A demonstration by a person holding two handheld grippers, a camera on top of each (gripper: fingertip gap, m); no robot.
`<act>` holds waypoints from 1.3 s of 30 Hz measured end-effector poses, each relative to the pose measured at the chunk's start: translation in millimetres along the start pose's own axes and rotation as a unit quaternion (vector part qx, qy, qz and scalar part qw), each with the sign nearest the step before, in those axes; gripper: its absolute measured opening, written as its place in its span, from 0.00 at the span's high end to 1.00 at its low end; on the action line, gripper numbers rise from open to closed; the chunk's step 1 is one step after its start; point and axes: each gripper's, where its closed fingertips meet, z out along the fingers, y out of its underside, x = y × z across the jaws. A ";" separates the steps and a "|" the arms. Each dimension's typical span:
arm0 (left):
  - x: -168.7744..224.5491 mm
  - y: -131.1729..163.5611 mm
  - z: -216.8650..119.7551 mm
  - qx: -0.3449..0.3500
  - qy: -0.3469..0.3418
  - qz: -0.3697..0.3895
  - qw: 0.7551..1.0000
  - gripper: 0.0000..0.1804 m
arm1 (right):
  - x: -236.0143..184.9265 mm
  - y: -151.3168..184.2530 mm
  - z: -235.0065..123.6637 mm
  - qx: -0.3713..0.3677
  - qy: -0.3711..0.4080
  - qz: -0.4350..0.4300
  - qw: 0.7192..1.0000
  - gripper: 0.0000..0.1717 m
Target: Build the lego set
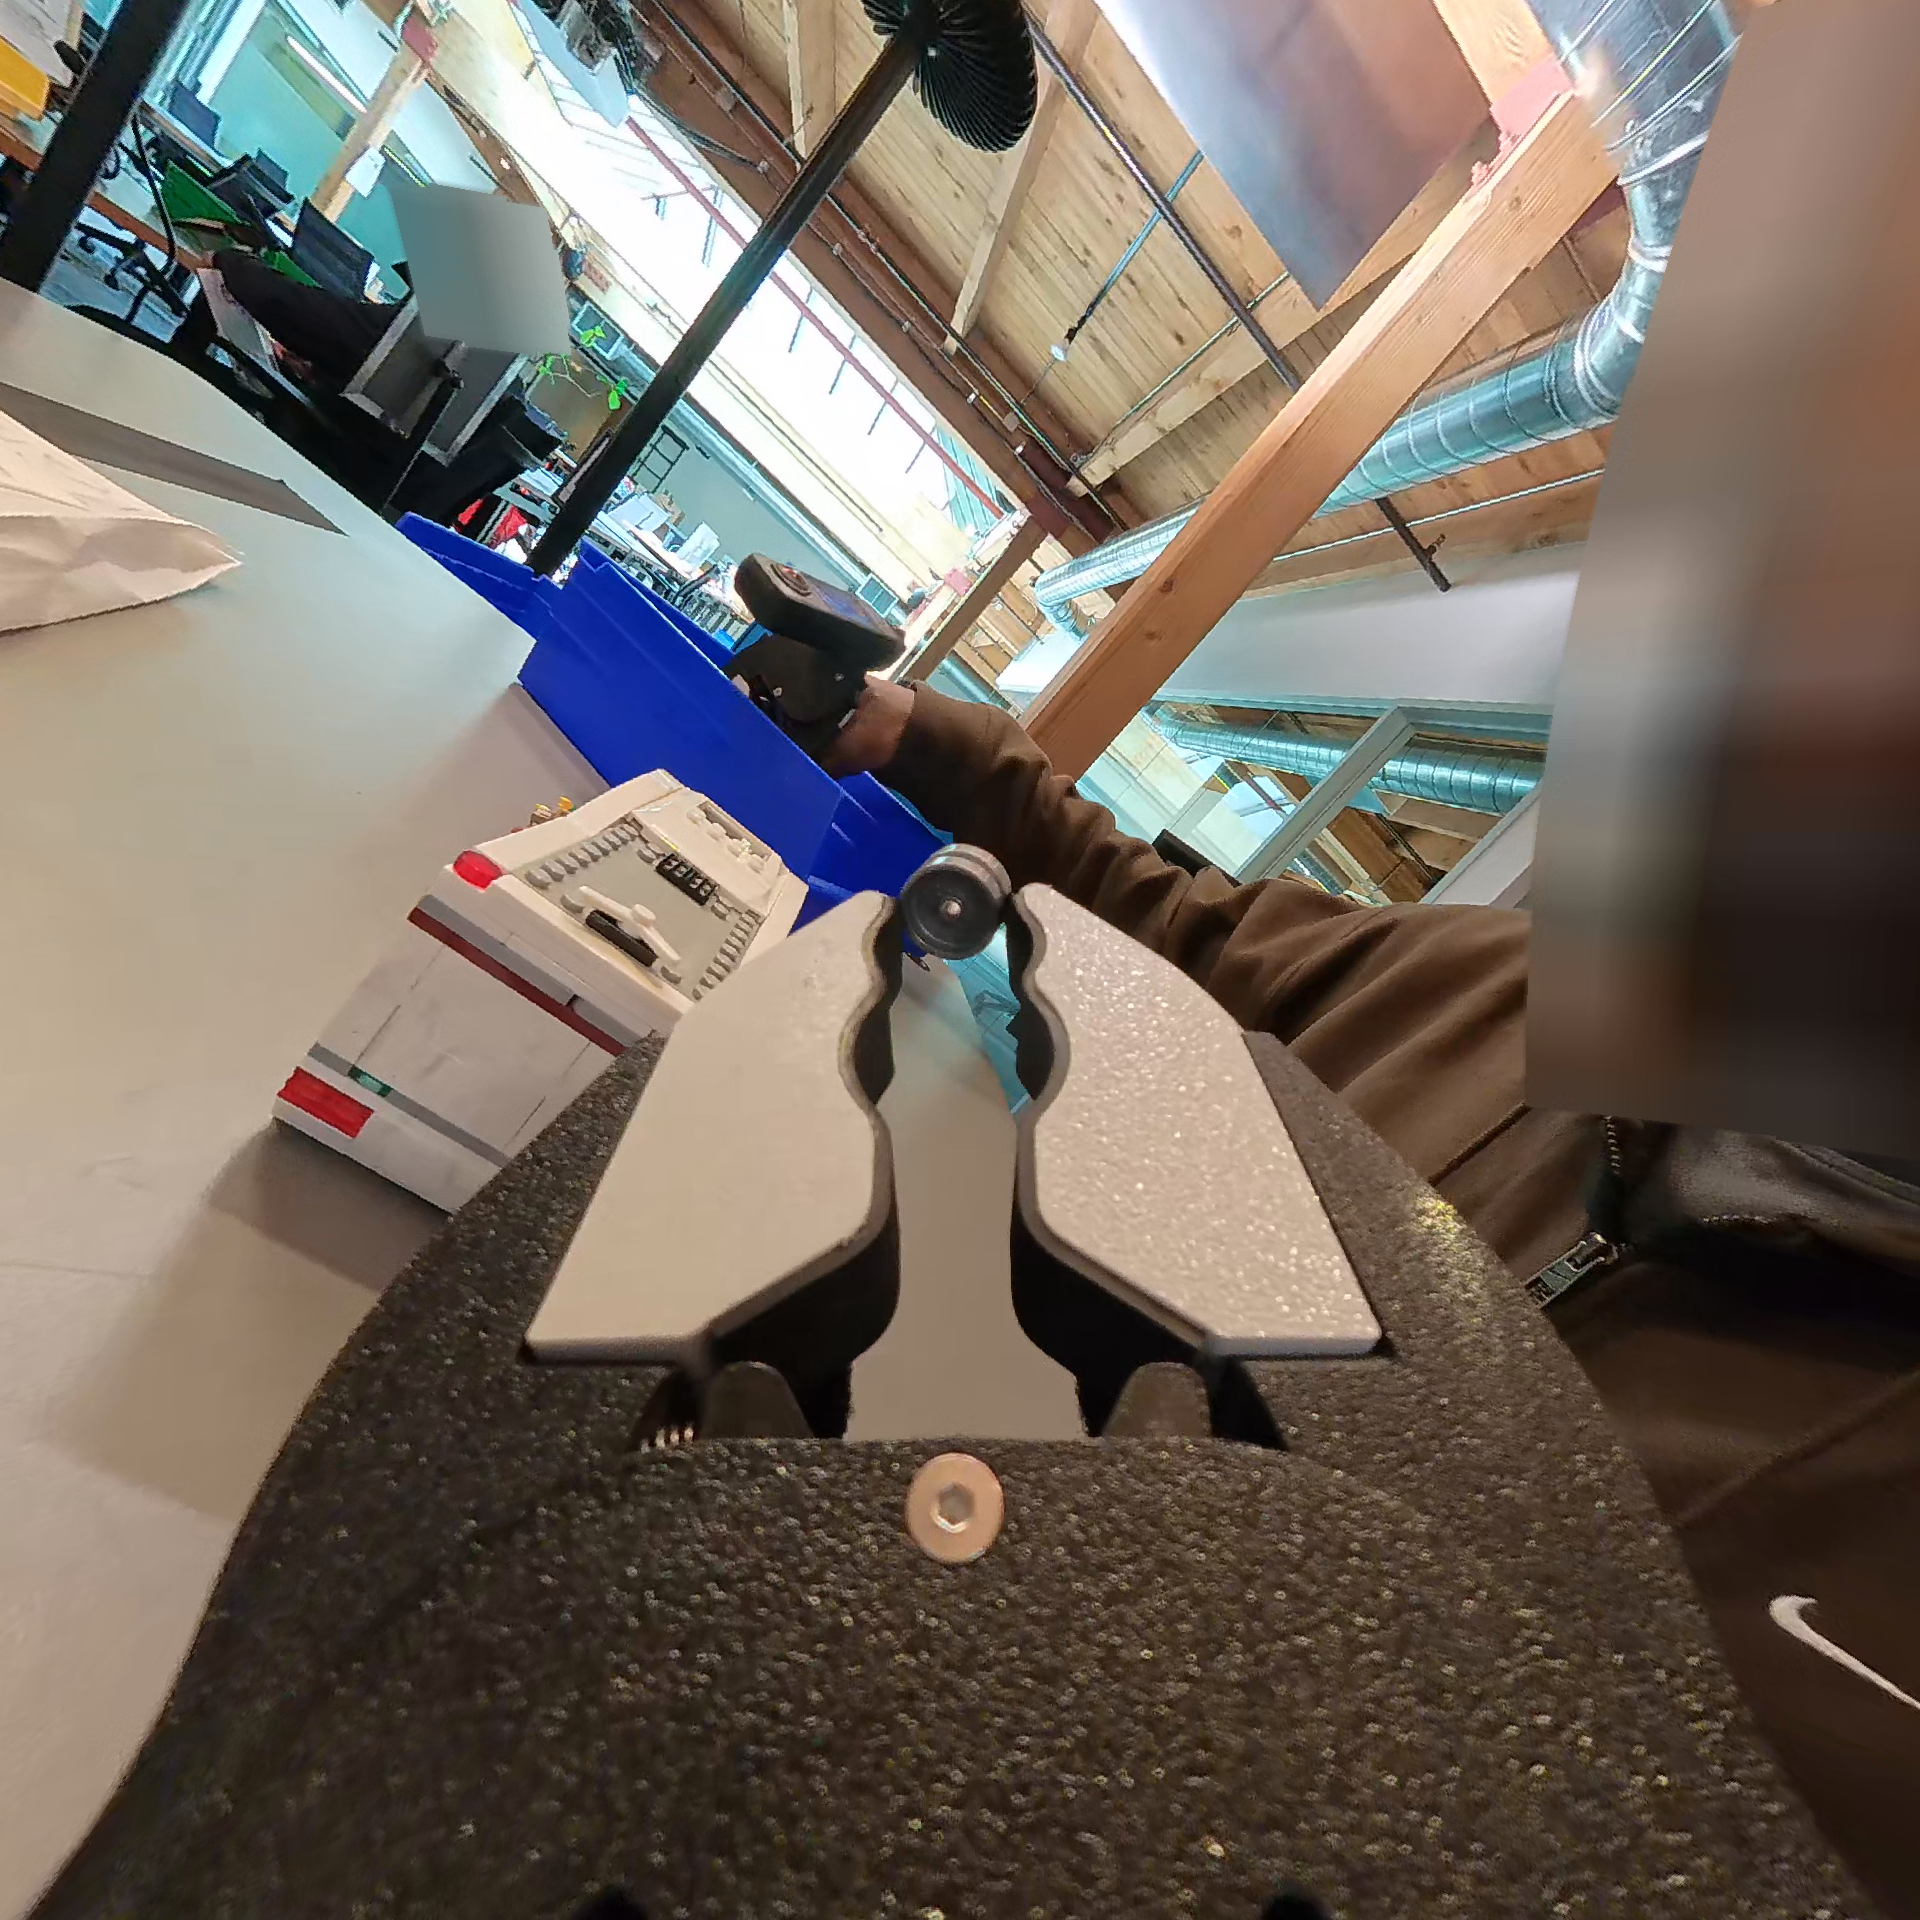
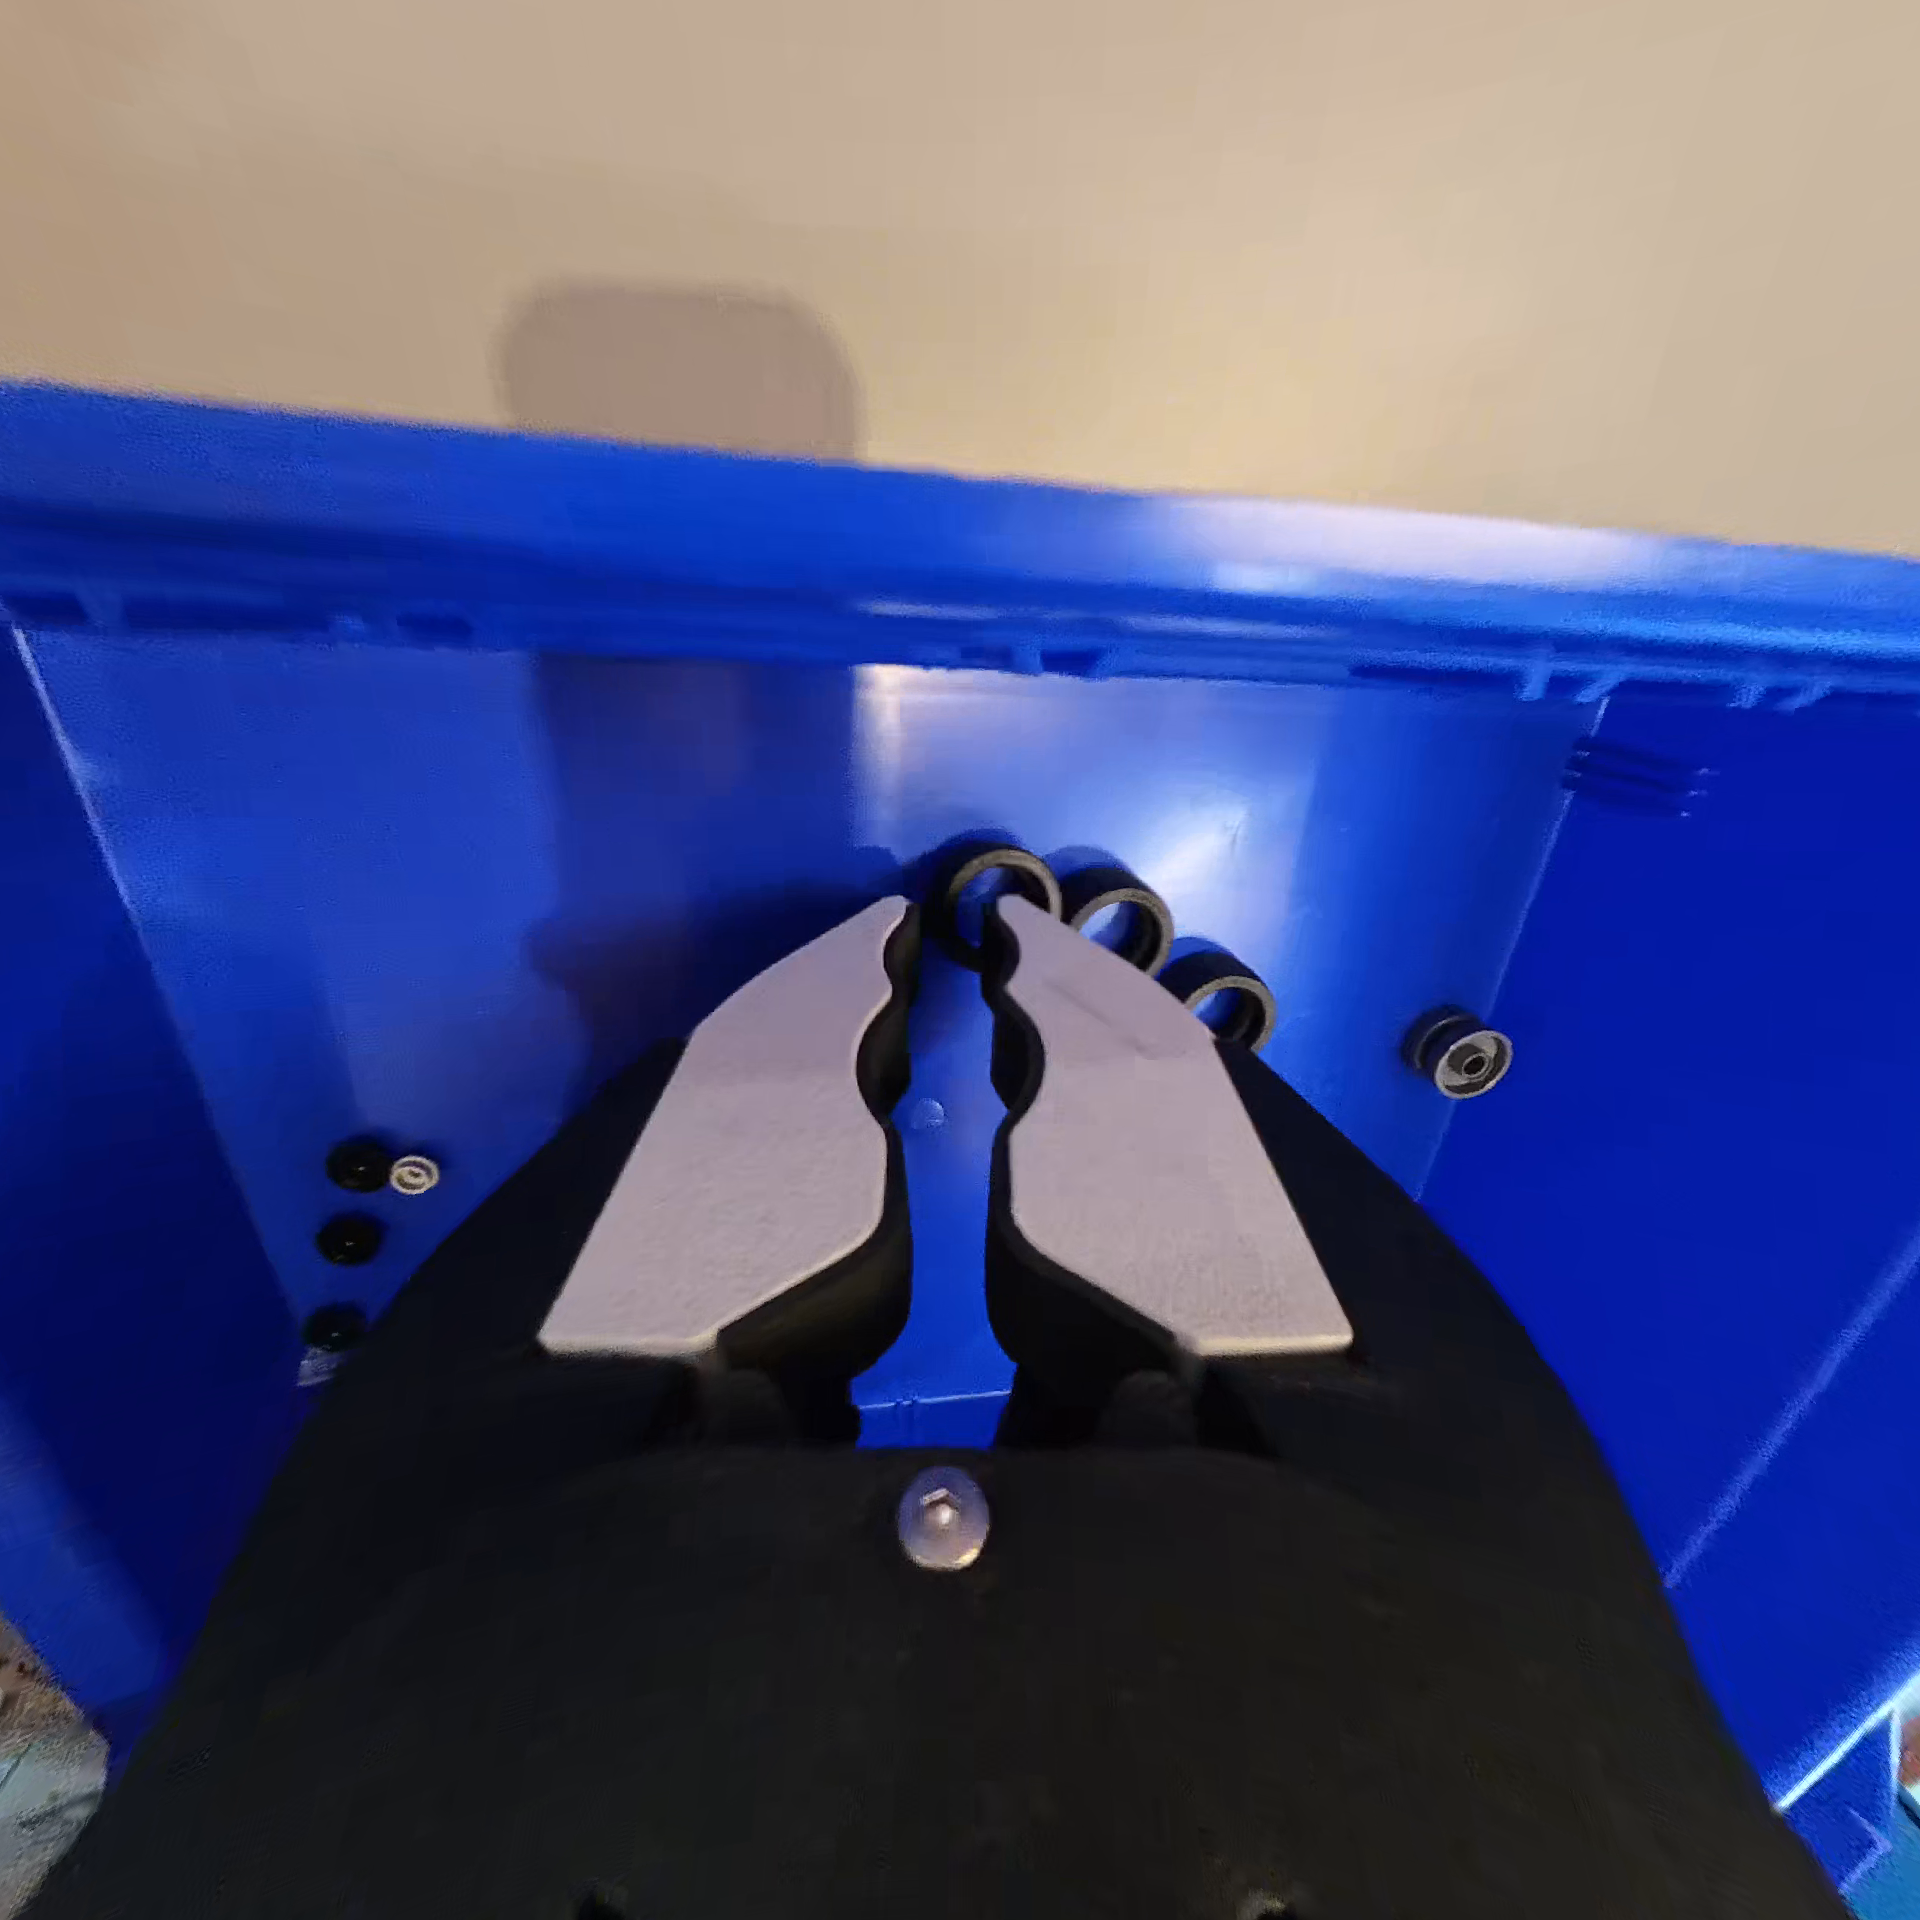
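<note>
We see a deep blue bin [image 2: 1143,748] from the inside in the right wrist view, and we place everything else by it. On the bin's floor, three short black rubber rings stand in a row near the far wall. The right tool [image 2: 961,925] reaches down into the bin and is clamped on the wall of the leftmost ring [image 2: 997,883]: one fingertip sits outside the ring, the other inside its hole, with only a narrow slit between them. The second ring [image 2: 1122,920] lies just beside it to the right, and the third ring [image 2: 1221,992] just beyond that. Farther right, near the bin's side wall, lies a small dark wheel hub [image 2: 1460,1055] with a grey face. Near the bin's left wall sit three small black round pieces [image 2: 348,1236] in a line and one small clear round piece [image 2: 414,1174] beside the top one.

In the left wrist view, the blue bin [image 1: 644,686] stands on a grey counter [image 1: 260,831], and a hand in a brown sleeve [image 1: 1091,831] reaches into it with the other tool. The left tool [image 1: 954,914] is outside the bin, raised near its closest corner, clamped on a small dark grey wheel [image 1: 951,909] with a pin at its centre; both fingertips press its sides. Just in front of the bin, on the counter, rests a white, grey and red brick-built vehicle body [image 1: 540,977]. Well away from the bin, at the counter's left edge, lies a white paper bag [image 1: 83,540].
</note>
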 end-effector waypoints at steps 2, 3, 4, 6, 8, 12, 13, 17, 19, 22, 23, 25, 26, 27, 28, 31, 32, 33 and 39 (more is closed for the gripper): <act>1.6 0.6 0.7 -0.002 0.001 0.002 1.000 0.89 | -0.1 3.2 3.7 -0.012 0.002 -0.009 1.000 0.96; 2.2 0.8 1.0 -0.004 0.001 0.004 1.000 0.89 | -0.5 1.5 3.8 -0.006 0.002 -0.010 1.000 0.97; 2.4 1.2 1.3 -0.006 -0.001 0.006 1.000 0.89 | -0.6 0.8 3.9 -0.004 0.002 -0.008 1.000 0.97; 1.9 2.4 1.9 -0.011 -0.008 0.012 1.000 0.89 | -1.1 0.7 2.4 0.000 0.008 -0.011 1.000 0.97; 0.9 4.0 2.5 -0.019 -0.018 0.022 0.999 0.89 | -5.7 -1.8 -4.8 0.017 0.016 -0.018 1.000 0.97; -0.7 6.5 3.6 -0.035 -0.042 0.050 0.997 0.89 | -31.6 -21.0 -48.1 0.102 0.047 -0.029 0.993 0.97; -0.8 7.3 4.2 -0.040 -0.049 0.060 0.996 0.89 | -43.3 -28.1 -63.4 0.132 0.053 -0.033 0.989 0.97; 3.3 13.2 9.9 -0.060 -0.060 0.098 0.992 0.89 | -110.6 -61.9 -118.9 0.265 0.041 -0.068 0.961 0.97; 6.9 18.5 14.8 -0.071 -0.058 0.116 0.989 0.89 | -148.6 -81.8 -136.6 0.330 0.022 -0.093 0.939 0.97; 12.3 29.3 23.3 -0.093 -0.058 0.147 0.983 0.89 | -201.3 -113.5 -150.0 0.413 -0.017 -0.115 0.903 0.97; 12.9 33.5 25.6 -0.102 -0.063 0.158 0.980 0.89 | -216.3 -123.9 -151.8 0.435 -0.028 -0.120 0.892 0.97; 14.9 40.8 28.9 -0.115 -0.079 0.180 0.974 0.89 | -243.5 -144.9 -157.1 0.489 -0.055 -0.126 0.861 0.97; 17.2 43.8 30.0 -0.116 -0.088 0.187 0.972 0.89 | -256.6 -154.5 -160.6 0.521 -0.080 -0.122 0.841 0.97; 20.3 46.4 31.0 -0.111 -0.096 0.188 0.971 0.89 | -268.8 -162.9 -164.2 0.551 -0.114 -0.113 0.819 0.97; 23.8 50.5 31.6 -0.105 -0.101 0.184 0.972 0.89 | -279.6 -169.9 -167.1 0.576 -0.153 -0.099 0.797 0.97; 34.7 64.3 32.2 -0.082 -0.115 0.151 0.978 0.89 | -303.7 -182.7 -171.6 0.622 -0.268 -0.055 0.734 0.97; 39.1 69.5 32.8 -0.069 -0.112 0.140 0.981 0.89 | -309.5 -184.7 -172.2 0.629 -0.305 -0.041 0.714 0.97; 42.7 75.5 33.4 -0.059 -0.108 0.125 0.985 0.89 | -313.7 -186.0 -172.4 0.632 -0.339 -0.027 0.696 0.97; 64.4 99.4 37.7 -0.032 -0.102 0.134 0.985 0.89 | -321.4 -188.1 -169.1 0.620 -0.464 0.026 0.632 0.98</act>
